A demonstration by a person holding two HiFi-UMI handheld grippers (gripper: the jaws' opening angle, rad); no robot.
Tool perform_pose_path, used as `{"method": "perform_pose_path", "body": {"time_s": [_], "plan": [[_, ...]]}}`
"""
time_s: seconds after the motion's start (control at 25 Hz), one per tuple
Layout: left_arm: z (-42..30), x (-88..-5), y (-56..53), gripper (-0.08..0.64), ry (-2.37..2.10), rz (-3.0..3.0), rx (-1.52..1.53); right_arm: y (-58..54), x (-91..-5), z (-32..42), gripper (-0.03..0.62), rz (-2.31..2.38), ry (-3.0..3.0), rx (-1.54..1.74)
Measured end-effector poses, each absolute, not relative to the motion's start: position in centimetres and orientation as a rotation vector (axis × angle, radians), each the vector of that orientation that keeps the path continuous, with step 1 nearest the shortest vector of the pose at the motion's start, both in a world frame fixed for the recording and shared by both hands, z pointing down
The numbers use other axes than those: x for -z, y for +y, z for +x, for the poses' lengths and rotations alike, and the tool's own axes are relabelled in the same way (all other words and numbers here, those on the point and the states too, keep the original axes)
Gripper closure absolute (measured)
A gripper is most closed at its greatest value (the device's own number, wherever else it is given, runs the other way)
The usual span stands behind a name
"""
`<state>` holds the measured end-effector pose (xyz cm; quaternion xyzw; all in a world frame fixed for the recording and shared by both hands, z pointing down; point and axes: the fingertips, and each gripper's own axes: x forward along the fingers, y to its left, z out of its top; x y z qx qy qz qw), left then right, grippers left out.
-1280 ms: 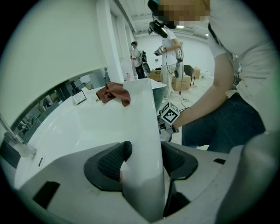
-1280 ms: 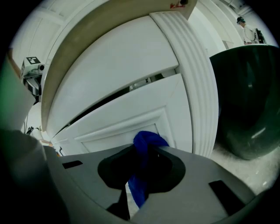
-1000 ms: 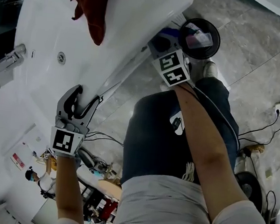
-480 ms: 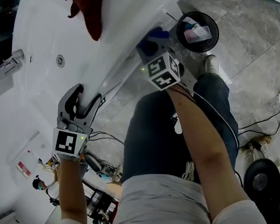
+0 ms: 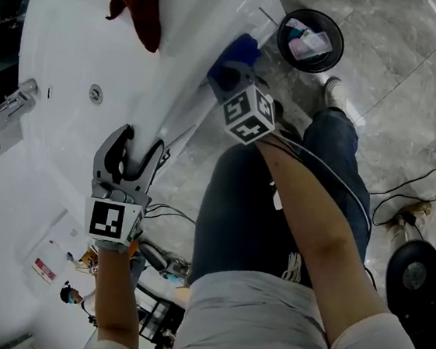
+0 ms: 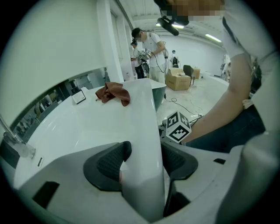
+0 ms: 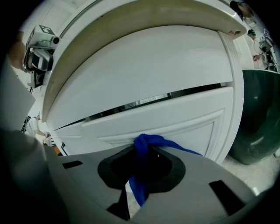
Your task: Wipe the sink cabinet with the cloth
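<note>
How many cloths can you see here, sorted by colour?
Blue cloth: 1
Dark red cloth: 1
Total: 2

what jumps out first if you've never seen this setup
The bright blue cloth, pinched in the right tongs and held against the white cabinet front. Next, the left tongs gripping the countertop edge, with a rust-red cloth heaped on top beyond.
</note>
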<state>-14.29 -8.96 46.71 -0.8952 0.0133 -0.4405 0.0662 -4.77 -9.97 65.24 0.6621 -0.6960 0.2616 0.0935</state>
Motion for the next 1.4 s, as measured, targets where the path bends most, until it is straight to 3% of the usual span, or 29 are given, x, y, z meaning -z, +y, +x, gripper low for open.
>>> {"method": "perform_pose_path", "body": {"time_s": [1.08,1.4], "plan": [[-14.5,-46.8,-9.1,0.308,0.052,-2.701,1.319,-10.0,-62.0,-13.1,0.531,1.860,-2.208,-0.819],[-14.5,-46.9,-9.1,0.308,0.054,-2.697,1.320,-9.7,-60.9,-10.7,0.531,1.900,-2.235,-0.879]]}}
